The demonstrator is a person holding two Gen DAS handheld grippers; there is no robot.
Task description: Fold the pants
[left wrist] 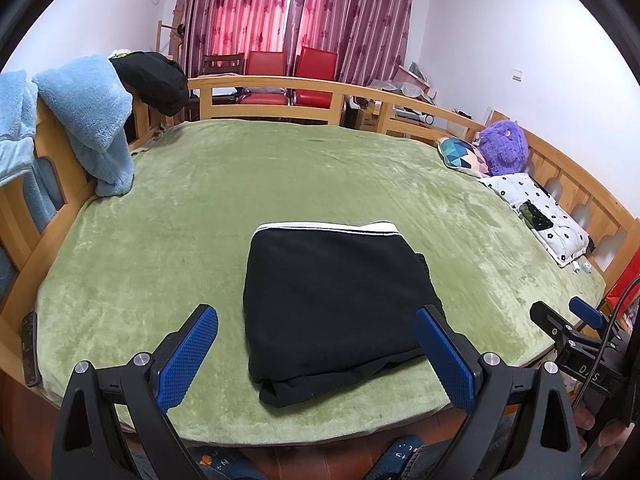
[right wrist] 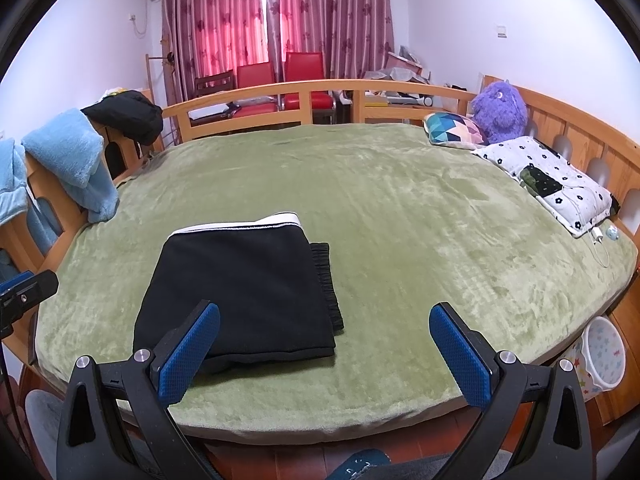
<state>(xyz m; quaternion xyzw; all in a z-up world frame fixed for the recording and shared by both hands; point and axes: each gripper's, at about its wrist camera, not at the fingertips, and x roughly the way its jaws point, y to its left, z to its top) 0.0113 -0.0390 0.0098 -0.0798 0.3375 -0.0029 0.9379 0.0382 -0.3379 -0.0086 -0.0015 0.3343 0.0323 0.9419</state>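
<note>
Black pants lie folded into a compact rectangle on the green bed cover, white waistband stripe at the far edge. They also show in the right wrist view, with a ribbed black layer sticking out on the right side. My left gripper is open and empty, held above the near edge of the bed with the pants between its blue pads. My right gripper is open and empty, just right of the pants' near corner. The right gripper also shows in the left wrist view.
A wooden rail rings the bed. Light blue fleece and a black garment hang on the left rail. Pillows and a purple plush toy lie at the right. A remote rests at the left edge. A bin stands at the right.
</note>
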